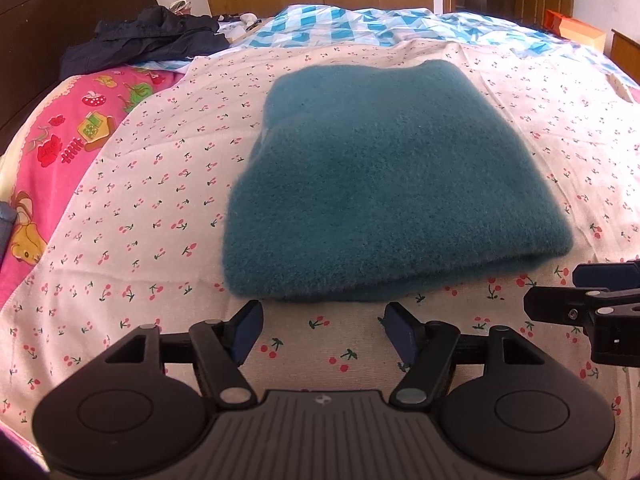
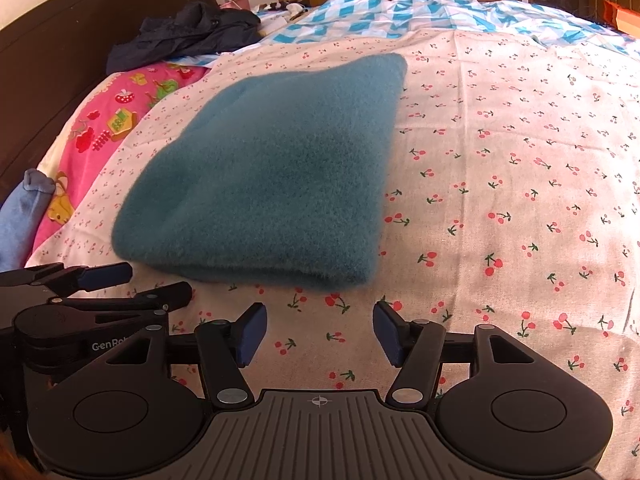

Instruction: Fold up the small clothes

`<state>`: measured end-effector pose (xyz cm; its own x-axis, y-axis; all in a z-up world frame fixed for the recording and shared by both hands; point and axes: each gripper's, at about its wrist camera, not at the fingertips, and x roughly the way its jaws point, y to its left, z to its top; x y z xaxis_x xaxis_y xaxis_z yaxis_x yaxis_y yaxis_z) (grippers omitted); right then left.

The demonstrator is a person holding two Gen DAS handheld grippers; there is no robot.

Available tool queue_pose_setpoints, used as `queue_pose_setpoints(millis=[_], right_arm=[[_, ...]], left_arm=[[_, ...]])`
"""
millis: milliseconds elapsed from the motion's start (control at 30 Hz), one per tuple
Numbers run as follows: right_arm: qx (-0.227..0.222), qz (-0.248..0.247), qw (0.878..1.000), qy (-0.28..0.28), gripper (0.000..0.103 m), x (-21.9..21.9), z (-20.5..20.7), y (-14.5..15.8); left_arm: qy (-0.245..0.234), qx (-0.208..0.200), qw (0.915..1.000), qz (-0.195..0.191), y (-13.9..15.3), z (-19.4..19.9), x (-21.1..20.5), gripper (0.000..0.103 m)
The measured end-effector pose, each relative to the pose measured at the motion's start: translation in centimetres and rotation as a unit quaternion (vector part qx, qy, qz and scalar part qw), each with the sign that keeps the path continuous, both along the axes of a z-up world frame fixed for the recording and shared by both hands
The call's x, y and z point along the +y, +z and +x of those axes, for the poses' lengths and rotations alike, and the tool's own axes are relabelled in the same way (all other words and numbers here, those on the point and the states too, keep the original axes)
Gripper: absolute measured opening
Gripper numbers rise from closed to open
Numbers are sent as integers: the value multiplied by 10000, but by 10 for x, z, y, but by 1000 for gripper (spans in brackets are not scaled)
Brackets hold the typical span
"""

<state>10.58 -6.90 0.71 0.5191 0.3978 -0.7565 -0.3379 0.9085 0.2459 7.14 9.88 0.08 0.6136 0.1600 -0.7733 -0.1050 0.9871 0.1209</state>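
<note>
A teal fuzzy garment lies folded into a thick rectangle on the cherry-print sheet; it also shows in the right wrist view. My left gripper is open and empty, just short of the garment's near edge. My right gripper is open and empty, near the garment's near right corner. The right gripper also shows at the right edge of the left wrist view, and the left gripper shows at the left of the right wrist view.
A dark garment lies heaped by the dark headboard. A pink cartoon-print quilt lies at the left and a blue checked cover at the back. A light blue cloth lies at the far left.
</note>
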Motion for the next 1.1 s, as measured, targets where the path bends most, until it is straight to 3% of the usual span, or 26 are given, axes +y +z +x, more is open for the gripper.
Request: queue_pose_setpoints(millis=[600, 667, 933, 1100], right_arm=[[-135, -100, 9998, 57, 66, 4, -3, 6], [-137, -133, 9998, 29, 66, 3, -3, 6], [-189, -263, 9995, -32, 70, 5, -1, 8], [-251, -323, 9991, -67, 72, 2, -3, 11]], left_arm=[[-140, 155, 9995, -223, 2, 0, 4, 76], [-98, 167, 9994, -276, 4, 0, 7, 82], [124, 385, 9939, -1022, 11, -3, 21, 87], [101, 336, 9943, -1005, 17, -7, 13, 87]])
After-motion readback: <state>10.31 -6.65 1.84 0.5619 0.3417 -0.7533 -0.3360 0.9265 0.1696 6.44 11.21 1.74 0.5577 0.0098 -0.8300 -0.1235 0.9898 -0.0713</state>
